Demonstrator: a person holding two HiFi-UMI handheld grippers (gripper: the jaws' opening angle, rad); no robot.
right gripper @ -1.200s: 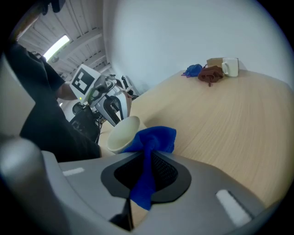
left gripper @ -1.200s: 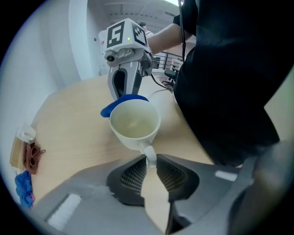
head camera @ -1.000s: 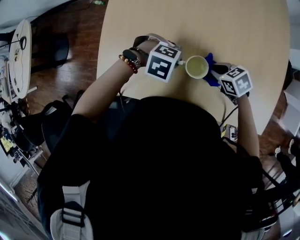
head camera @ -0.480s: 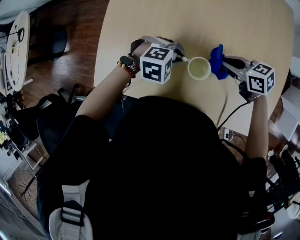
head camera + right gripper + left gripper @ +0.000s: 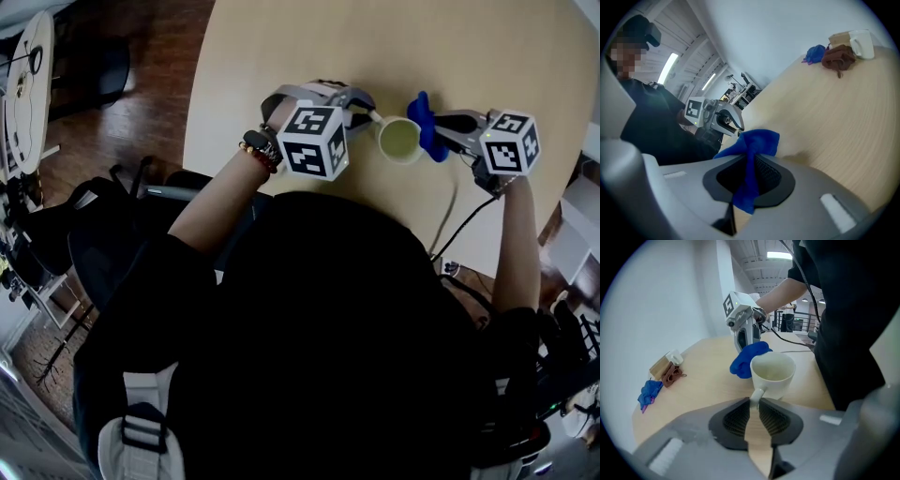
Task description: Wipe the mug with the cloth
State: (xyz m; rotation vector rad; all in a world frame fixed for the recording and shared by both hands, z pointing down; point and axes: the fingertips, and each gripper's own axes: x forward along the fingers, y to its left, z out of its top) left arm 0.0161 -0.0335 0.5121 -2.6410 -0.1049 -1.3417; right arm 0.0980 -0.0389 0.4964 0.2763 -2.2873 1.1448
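Cloth (image 5: 425, 122) nearer now, beside mug (image 5: 399, 141)

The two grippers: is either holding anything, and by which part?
The left gripper holds the mug by its handle. The right gripper pinches the blue cloth by a bunched fold; the rest sticks out past the jaws.

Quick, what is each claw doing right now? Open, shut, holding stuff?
Left gripper: closed on the handle of the mug.
Right gripper: closed on the cloth.
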